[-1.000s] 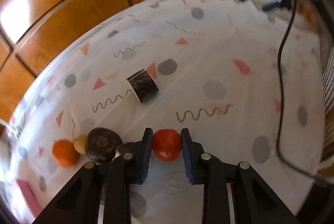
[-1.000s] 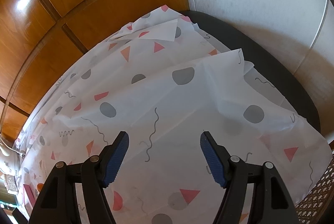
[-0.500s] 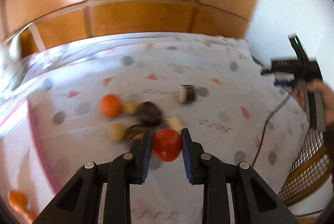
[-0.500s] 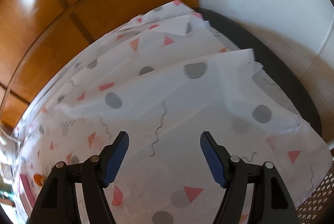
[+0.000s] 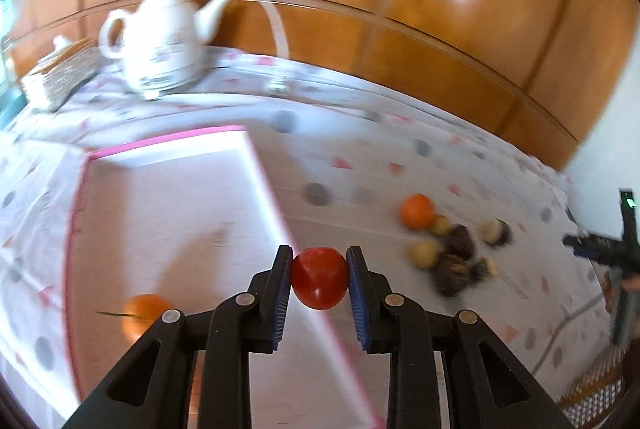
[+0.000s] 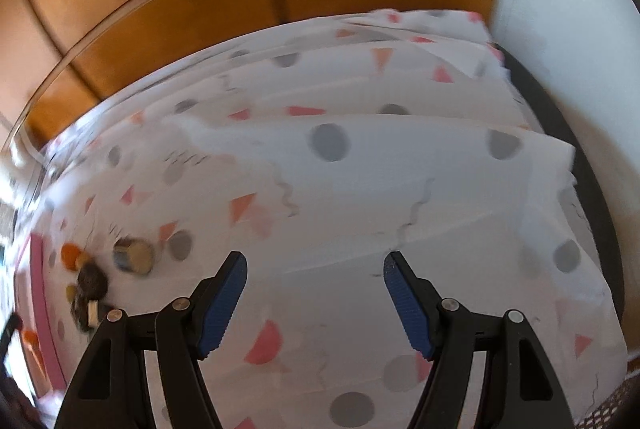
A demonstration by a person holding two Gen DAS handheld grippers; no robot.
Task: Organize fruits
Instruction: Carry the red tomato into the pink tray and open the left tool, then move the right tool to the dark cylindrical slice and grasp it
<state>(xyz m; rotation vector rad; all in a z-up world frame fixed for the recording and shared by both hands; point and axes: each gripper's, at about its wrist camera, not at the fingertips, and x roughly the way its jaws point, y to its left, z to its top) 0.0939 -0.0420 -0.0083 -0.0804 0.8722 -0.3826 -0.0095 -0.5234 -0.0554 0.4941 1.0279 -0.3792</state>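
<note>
I am holding a round red tomato-like fruit [image 5: 319,283] pinched between the blue pads of my left tool [image 5: 319,279], and it is hanging just above the pink right-hand rim of a shallow white rectangular tray [image 5: 256,165]. Inside that tray, near its front, a small orange fruit [image 5: 142,315] is lying, partly hidden by the tool's black arm. To the right of the tray, out on the white worktop cloth printed with grey dots and pink triangles [image 5: 460,165], the loose pile is sitting: another orange fruit [image 5: 417,211], two pale yellowish round fruits [image 5: 423,254], several dark brown pieces [image 5: 460,241] and a short dark cylinder with a pale cut face [image 5: 495,232], all blurred. Toward the worktop's far left corner a white ceramic teapot [image 5: 160,41] is standing beside a stack of pale flat items [image 5: 56,77], against the orange wood panelling [image 5: 440,9]. My right tool [image 6: 314,303] is spread wide with nothing between its pads, hanging over bare cloth toward the worktop's right end; the pile is showing at the left of its view.
</note>
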